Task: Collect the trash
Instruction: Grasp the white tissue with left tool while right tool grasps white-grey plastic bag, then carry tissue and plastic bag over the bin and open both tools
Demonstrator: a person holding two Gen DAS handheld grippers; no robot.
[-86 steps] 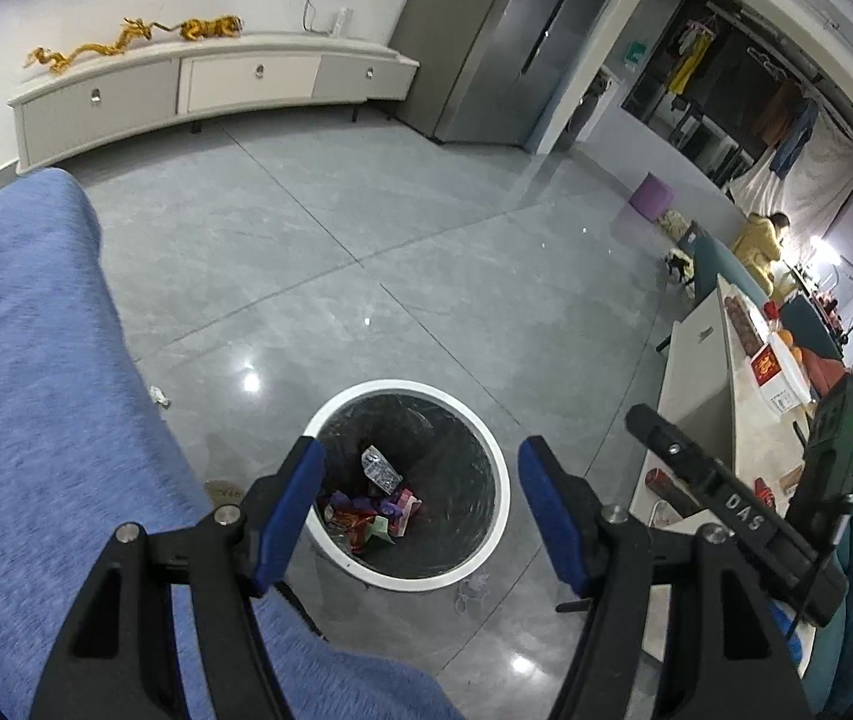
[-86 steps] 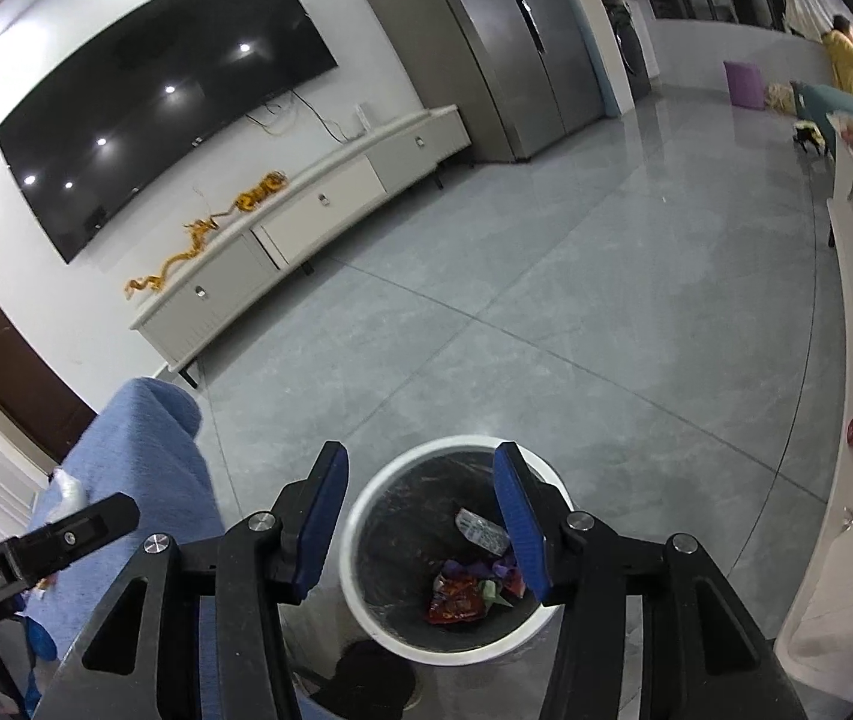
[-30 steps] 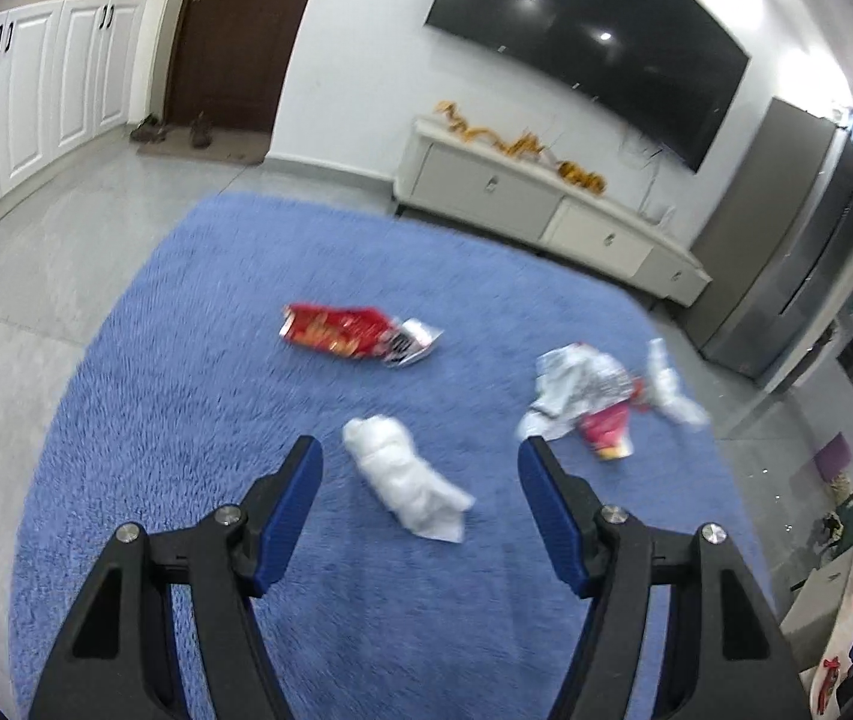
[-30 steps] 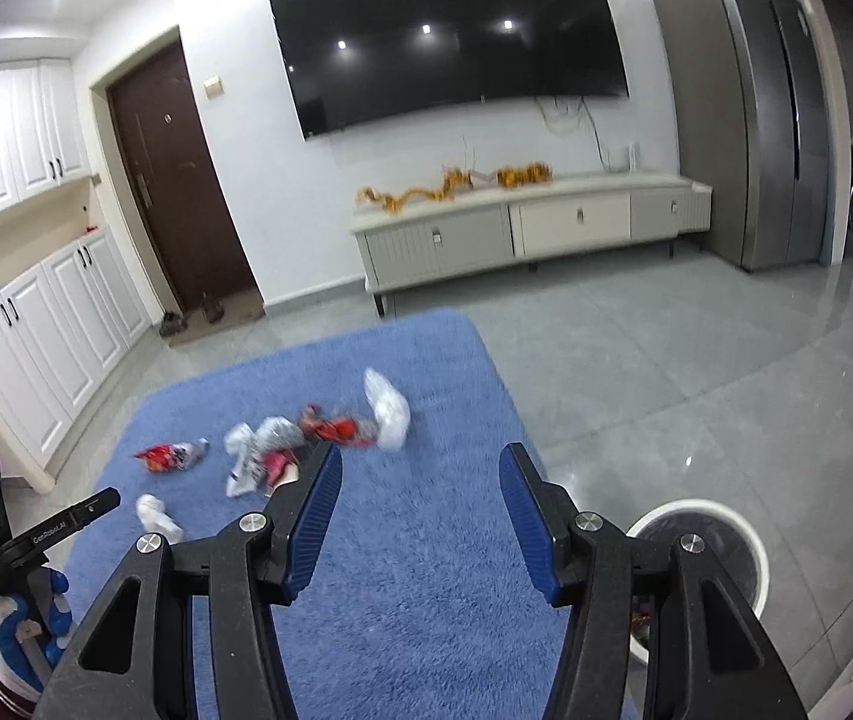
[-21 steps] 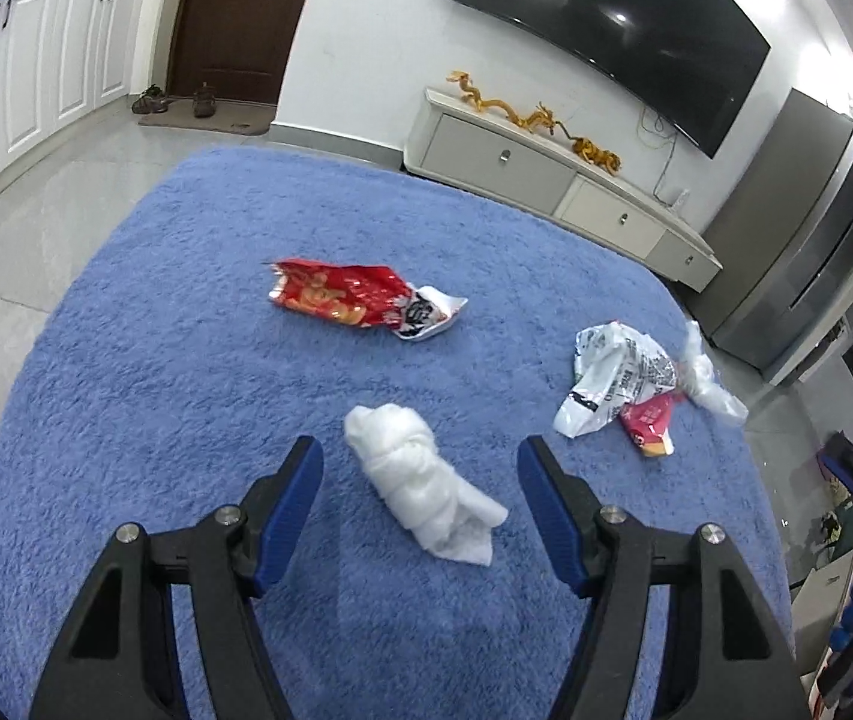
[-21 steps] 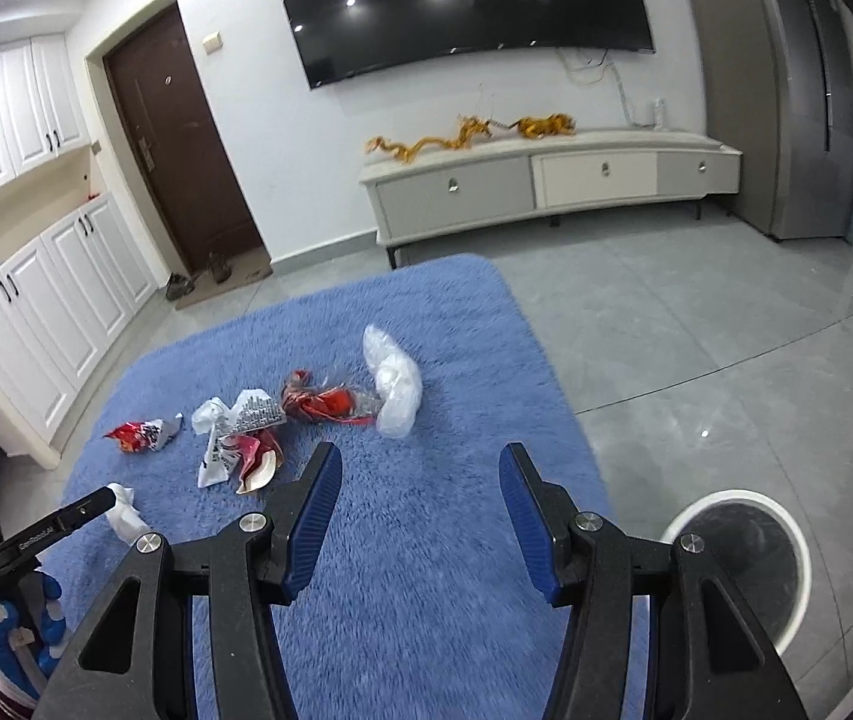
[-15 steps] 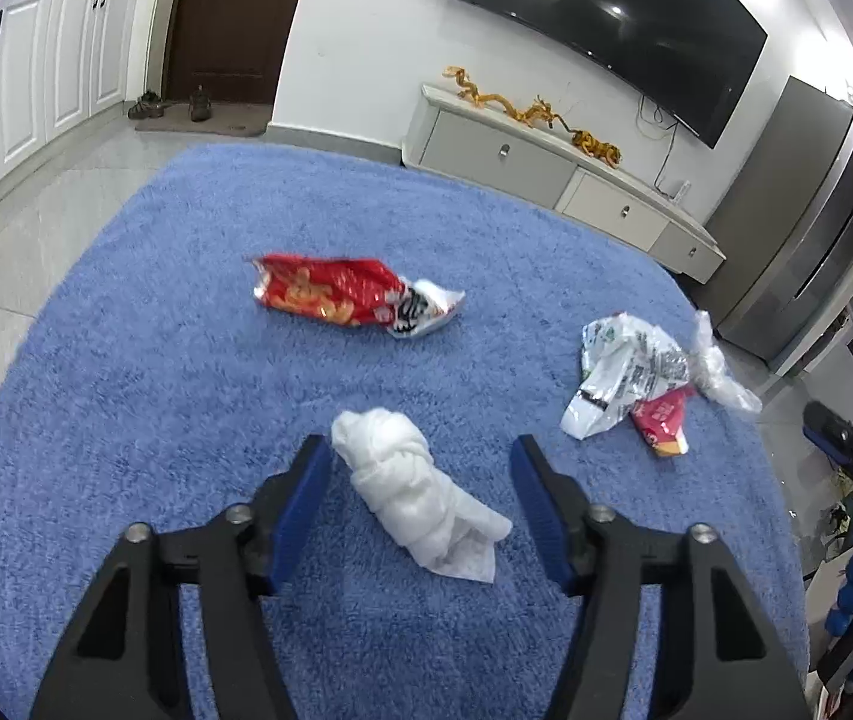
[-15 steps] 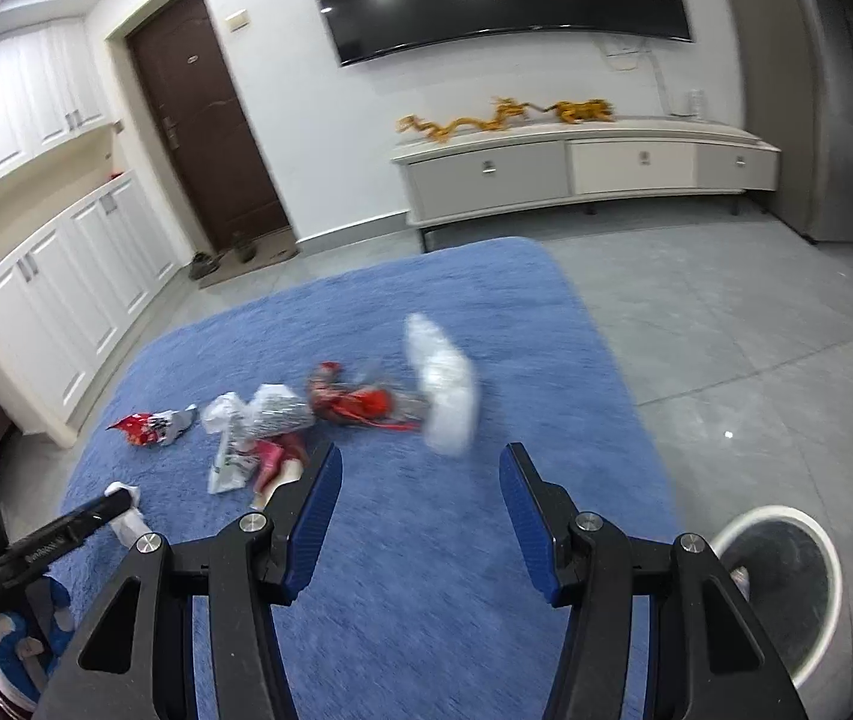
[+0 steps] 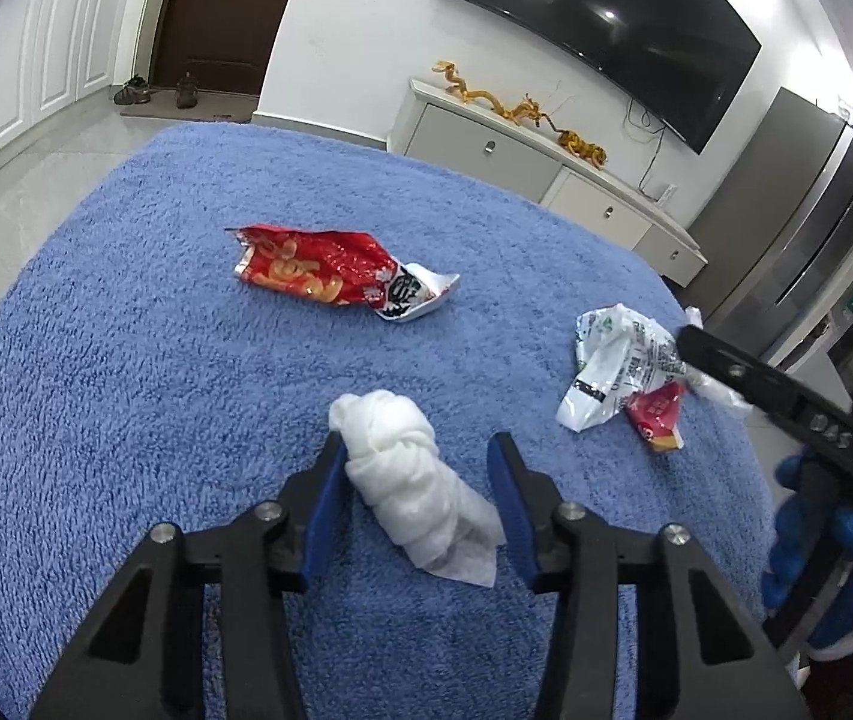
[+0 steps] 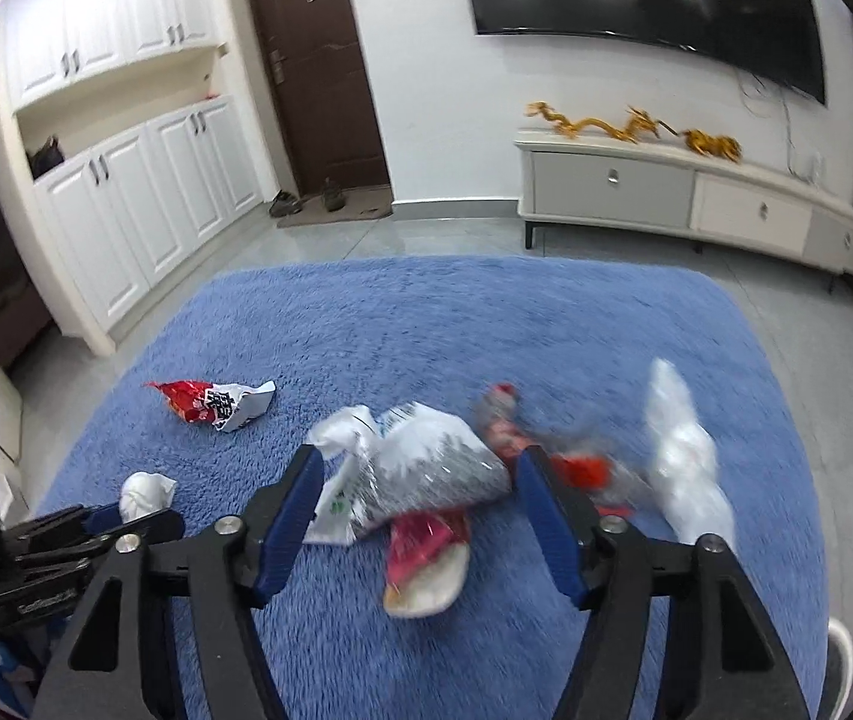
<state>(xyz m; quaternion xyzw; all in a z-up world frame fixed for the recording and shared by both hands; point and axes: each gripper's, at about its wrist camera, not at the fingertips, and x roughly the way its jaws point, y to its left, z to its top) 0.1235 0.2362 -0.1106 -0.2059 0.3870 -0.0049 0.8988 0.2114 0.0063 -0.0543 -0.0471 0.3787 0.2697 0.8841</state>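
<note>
**A:** Both hands dropped closer to the rug since a second ago. Left gripper has the white tissue wad right between its fingers now, and they're closing in: the left finger looks like it's touching the wad, the right one has a gap.

**B:** And the right gripper?

**A:** Swung over the pile. Its fingers are opening, and the crumpled white-and-silver bag sits between them, not pinched. A red-and-white wrapper lies just under that bag, nearer the camera.

**B:** Anything else lying around?

**A:** A red snack bag well ahead of the left fingers, plus a clear plastic bag off to the right of the right fingers, kinda blurry.
</note>
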